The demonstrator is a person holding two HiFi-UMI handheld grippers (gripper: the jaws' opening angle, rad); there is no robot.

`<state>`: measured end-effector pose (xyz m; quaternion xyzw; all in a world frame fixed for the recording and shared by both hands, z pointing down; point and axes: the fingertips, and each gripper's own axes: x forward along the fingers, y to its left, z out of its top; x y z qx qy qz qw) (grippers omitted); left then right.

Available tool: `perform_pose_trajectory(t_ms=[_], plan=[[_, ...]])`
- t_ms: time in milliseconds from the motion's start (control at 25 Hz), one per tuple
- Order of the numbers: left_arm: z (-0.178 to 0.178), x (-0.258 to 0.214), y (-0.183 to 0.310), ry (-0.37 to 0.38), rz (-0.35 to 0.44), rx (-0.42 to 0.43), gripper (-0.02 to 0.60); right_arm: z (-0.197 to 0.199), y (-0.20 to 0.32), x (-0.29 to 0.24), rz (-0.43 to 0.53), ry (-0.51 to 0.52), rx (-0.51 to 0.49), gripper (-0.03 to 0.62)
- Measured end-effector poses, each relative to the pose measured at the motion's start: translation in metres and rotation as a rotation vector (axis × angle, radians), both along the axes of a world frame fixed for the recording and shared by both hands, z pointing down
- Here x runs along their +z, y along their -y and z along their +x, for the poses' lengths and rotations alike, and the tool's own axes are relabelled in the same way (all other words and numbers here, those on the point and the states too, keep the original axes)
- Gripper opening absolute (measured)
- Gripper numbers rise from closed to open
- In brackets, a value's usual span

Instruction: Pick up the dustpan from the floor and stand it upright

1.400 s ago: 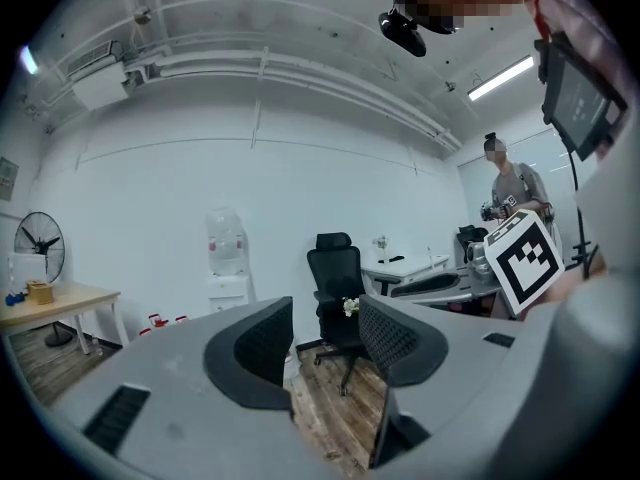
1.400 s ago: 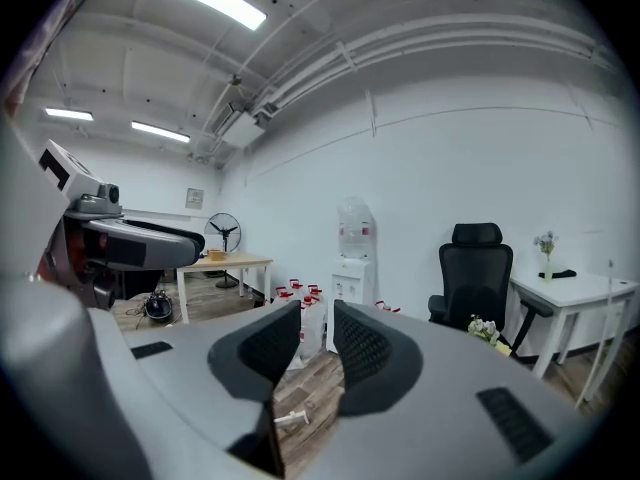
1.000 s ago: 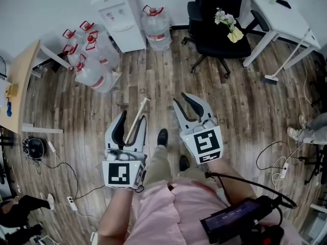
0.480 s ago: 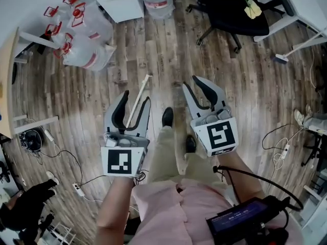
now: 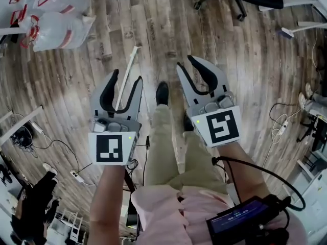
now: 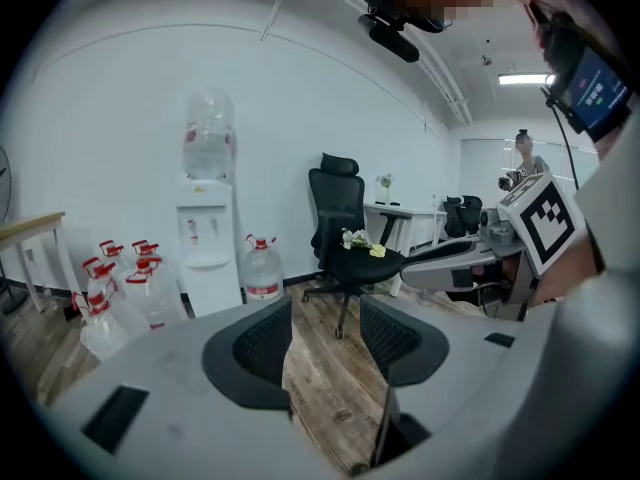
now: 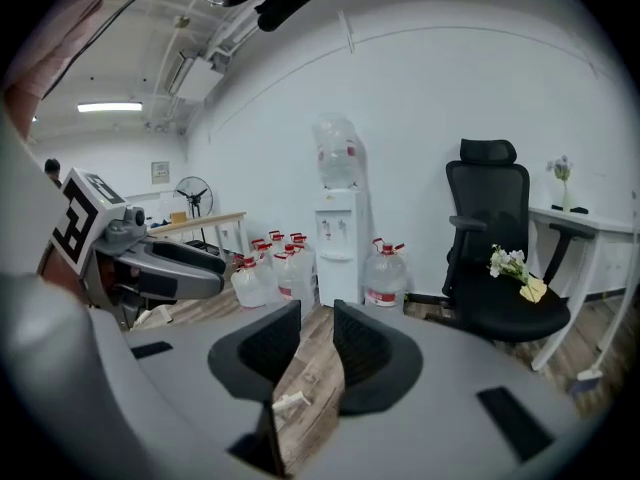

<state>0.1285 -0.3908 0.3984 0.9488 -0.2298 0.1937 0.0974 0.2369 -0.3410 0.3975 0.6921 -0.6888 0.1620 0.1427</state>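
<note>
A pale long handle (image 5: 129,68), which I take for the dustpan's, lies on the wooden floor and runs back under my left gripper; the pan itself is hidden. In the head view my left gripper (image 5: 125,80) hovers over that handle, open and empty. My right gripper (image 5: 186,64) is held level to the right of it, also open with nothing between its fingers. The right gripper view shows the handle's pale end (image 7: 289,401) on the floor between its jaws. Only bare floor boards show between the jaws in the left gripper view.
Water bottles (image 5: 48,17) lie at the far left beside a water dispenser (image 6: 208,243). A black office chair (image 6: 345,238) with flowers stands ahead, and a broom (image 5: 289,32) at the right. Cables and a power strip (image 5: 76,176) trail on the floor. My shoe (image 5: 162,93) is between the grippers.
The head view has tipped further down, so chair, dispenser and bottles slid toward the top edge. Both grippers stayed open and now show larger and higher in view.
</note>
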Motion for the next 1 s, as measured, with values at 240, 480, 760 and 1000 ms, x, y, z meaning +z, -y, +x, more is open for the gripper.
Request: perform_pose_trajectory(t_ms=[240,480,760,1000], plan=[[0.008,0.081,0.011,0.065,-0.066,0.035,0.219,-0.001,0.022,0.055,-0.034,0.021,-0.015,0.104],[0.019,0.167,0.025,0.105,-0.097,0.058,0.226,0.009,0.045,0.109,-0.025,0.032,-0.006,0.104],[0.015,0.250,0.048,0.146,-0.099,0.067,0.230,0.009,0.049,0.173,-0.050,0.054,0.005,0.104],[0.006,0.314,0.061,0.192,-0.088,0.085,0.230,0.009,0.036,0.229,-0.099,0.065,0.012,0.104]])
